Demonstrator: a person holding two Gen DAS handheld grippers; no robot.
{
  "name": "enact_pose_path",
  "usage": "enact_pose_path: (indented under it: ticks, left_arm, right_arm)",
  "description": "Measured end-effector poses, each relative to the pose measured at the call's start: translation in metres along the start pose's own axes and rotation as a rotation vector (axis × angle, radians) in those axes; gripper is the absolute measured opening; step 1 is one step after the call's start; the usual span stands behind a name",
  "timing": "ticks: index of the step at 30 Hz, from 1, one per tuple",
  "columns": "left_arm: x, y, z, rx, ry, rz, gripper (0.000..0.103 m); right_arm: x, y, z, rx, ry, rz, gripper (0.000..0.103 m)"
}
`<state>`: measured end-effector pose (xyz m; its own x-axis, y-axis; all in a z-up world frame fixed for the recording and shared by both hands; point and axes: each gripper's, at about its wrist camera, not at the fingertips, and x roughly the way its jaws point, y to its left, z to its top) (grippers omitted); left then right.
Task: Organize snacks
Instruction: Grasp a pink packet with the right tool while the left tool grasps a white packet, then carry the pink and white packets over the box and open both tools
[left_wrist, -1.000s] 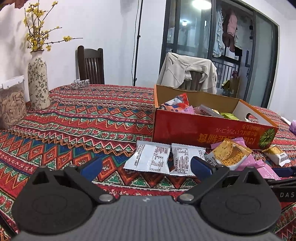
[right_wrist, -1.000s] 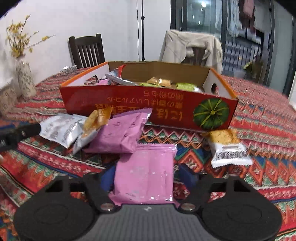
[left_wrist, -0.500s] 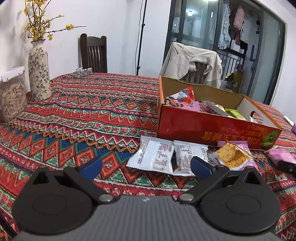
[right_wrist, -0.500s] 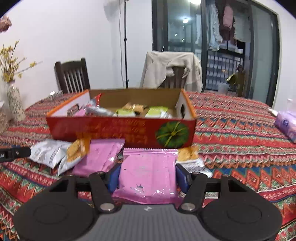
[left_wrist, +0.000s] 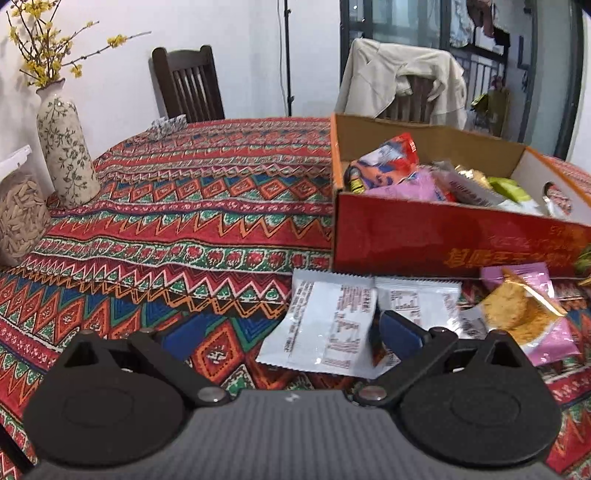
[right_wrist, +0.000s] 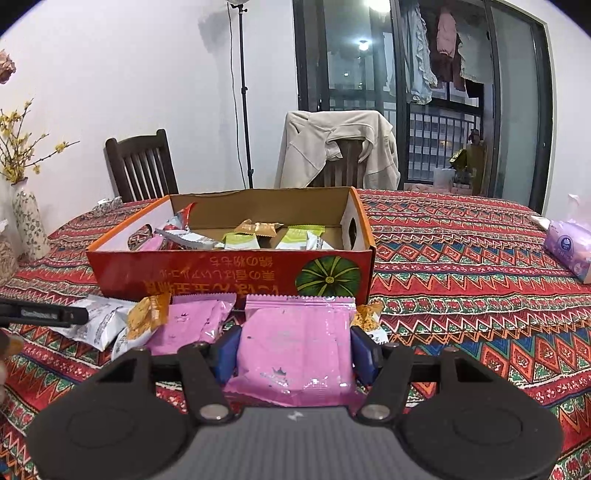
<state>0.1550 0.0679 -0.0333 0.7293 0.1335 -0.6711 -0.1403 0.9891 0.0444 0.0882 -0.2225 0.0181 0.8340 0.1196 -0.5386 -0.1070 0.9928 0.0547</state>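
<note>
Left wrist view: left gripper (left_wrist: 291, 334) spread wide, straddling white foil snack packet (left_wrist: 325, 325) on the patterned cloth (likely for pickup). Right wrist view: right gripper (right_wrist: 295, 349) clamps 1 pink foil snack packet (right_wrist: 295, 347) before red cardboard box (right_wrist: 229, 275), presumably its destination.

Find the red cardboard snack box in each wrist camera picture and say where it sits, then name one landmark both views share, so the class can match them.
Left wrist: the red box fills the right side, its corner nearest, above two white packets.
Right wrist: the red box sits centre, its long side facing the camera, behind the pink packet held by the right gripper.
Shared landmark: the chair draped with a beige jacket, behind the box.
</note>
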Motion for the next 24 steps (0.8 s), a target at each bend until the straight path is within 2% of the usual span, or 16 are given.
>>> enact_pose_path:
  ticks: [3, 5, 7, 8, 9, 11, 14, 24]
  left_arm:
    - [0.01, 0.001, 0.001, -0.016, 0.041, -0.016, 0.096]
    - [0.012, 0.0, 0.0, -0.015, 0.036, -0.018, 0.091]
    - [0.009, -0.002, 0.0, -0.009, 0.017, -0.038, 0.072]
    - [0.008, -0.004, 0.002, -0.001, 0.01, -0.045, 0.052]
    - [0.006, -0.006, 0.002, 0.009, 0.004, -0.056, 0.048]
    - [0.003, -0.006, 0.002, -0.002, -0.001, -0.083, 0.047]
    - [-0.004, -0.005, 0.0, -0.021, -0.02, -0.077, 0.047]
    - [-0.051, 0.007, 0.008, -0.086, -0.157, -0.087, 0.047]
  right_arm:
    - [0.002, -0.002, 0.0, 0.003, 0.0, 0.002, 0.061]
    - [0.003, -0.003, 0.001, 0.008, 0.0, 0.003, 0.061]
    - [0.004, -0.004, 0.001, 0.01, 0.001, 0.004, 0.061]
    - [0.005, -0.004, 0.001, 0.011, 0.002, 0.005, 0.061]
    - [0.006, -0.004, 0.001, 0.012, 0.003, 0.006, 0.061]
    - [0.007, -0.005, 0.0, 0.013, 0.003, 0.01, 0.061]
    - [0.007, -0.006, 0.0, 0.014, 0.002, 0.014, 0.061]
    - [0.004, -0.004, 0.006, 0.008, -0.028, 0.026, 0.061]
